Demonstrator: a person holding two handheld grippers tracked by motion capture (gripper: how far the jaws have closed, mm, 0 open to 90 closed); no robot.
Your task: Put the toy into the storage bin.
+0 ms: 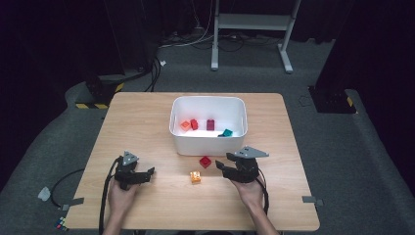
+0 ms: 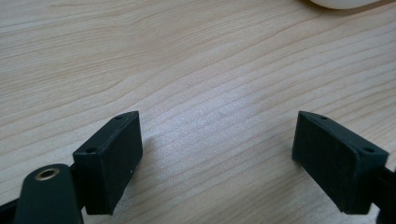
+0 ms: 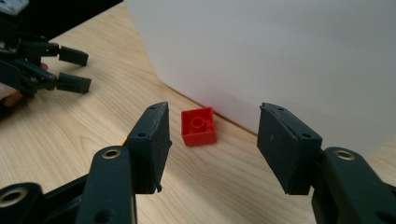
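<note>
A small red brick (image 1: 205, 161) (image 3: 199, 126) lies on the wooden table just in front of the white bin (image 1: 208, 143) (image 3: 280, 51). An orange brick (image 1: 195, 177) lies a little nearer to me. My right gripper (image 1: 221, 166) (image 3: 210, 140) hovers low just right of both bricks, jaws apart; the red brick lies beyond the gap, touching neither pad. My left gripper (image 1: 149, 172) (image 2: 217, 149) rests at the left of the table, open over bare wood. Inside the bin lie orange, red, dark red and teal bricks (image 1: 210, 125).
The bin's front wall stands close behind the red brick. The left gripper (image 3: 70, 70) is also seen far left in the right gripper view. Bare tabletop (image 1: 147, 122) stretches left of the bin. A white desk frame (image 1: 254, 29) stands on the floor beyond the table.
</note>
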